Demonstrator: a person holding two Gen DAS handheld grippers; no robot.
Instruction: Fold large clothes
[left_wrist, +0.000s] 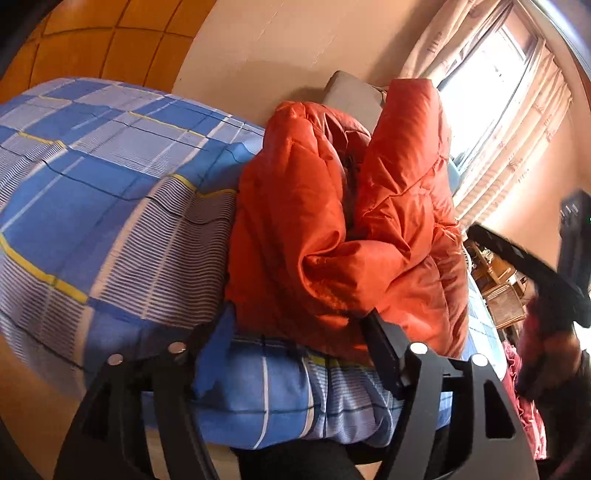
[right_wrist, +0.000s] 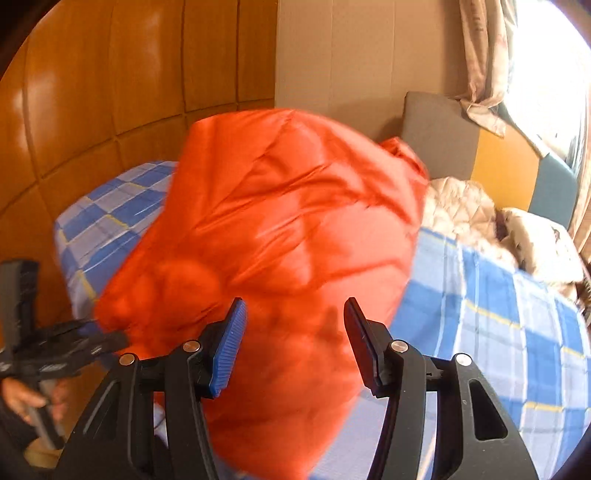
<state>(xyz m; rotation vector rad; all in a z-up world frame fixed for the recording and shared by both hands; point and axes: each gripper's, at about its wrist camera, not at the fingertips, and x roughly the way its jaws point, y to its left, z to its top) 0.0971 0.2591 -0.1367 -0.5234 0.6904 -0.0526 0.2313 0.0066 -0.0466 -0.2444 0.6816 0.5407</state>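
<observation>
An orange puffer jacket (left_wrist: 343, 229) lies bunched on the bed with the blue checked sheet (left_wrist: 103, 184). My left gripper (left_wrist: 291, 343) has its jaws wide apart at the jacket's near hem; the right finger (left_wrist: 384, 350) touches the orange fabric, the left pad (left_wrist: 214, 354) is over the sheet. In the right wrist view the jacket (right_wrist: 280, 229) is blurred and fills the middle. My right gripper (right_wrist: 295, 343) is open just in front of it, with the blue-ribbed pad (right_wrist: 231, 347) and the dark pad (right_wrist: 364, 347) apart. The left gripper (right_wrist: 107, 339) shows at the jacket's left corner.
A grey cushion (right_wrist: 439, 136) leans on the wall behind the jacket. A cream quilted garment (right_wrist: 461, 214) and a patterned pillow (right_wrist: 543, 243) lie at the bed's far right. Wooden panelling (right_wrist: 110, 92) is on the left, a curtained window (left_wrist: 491, 74) on the right. Pink cloth (left_wrist: 524, 406) is beside the bed.
</observation>
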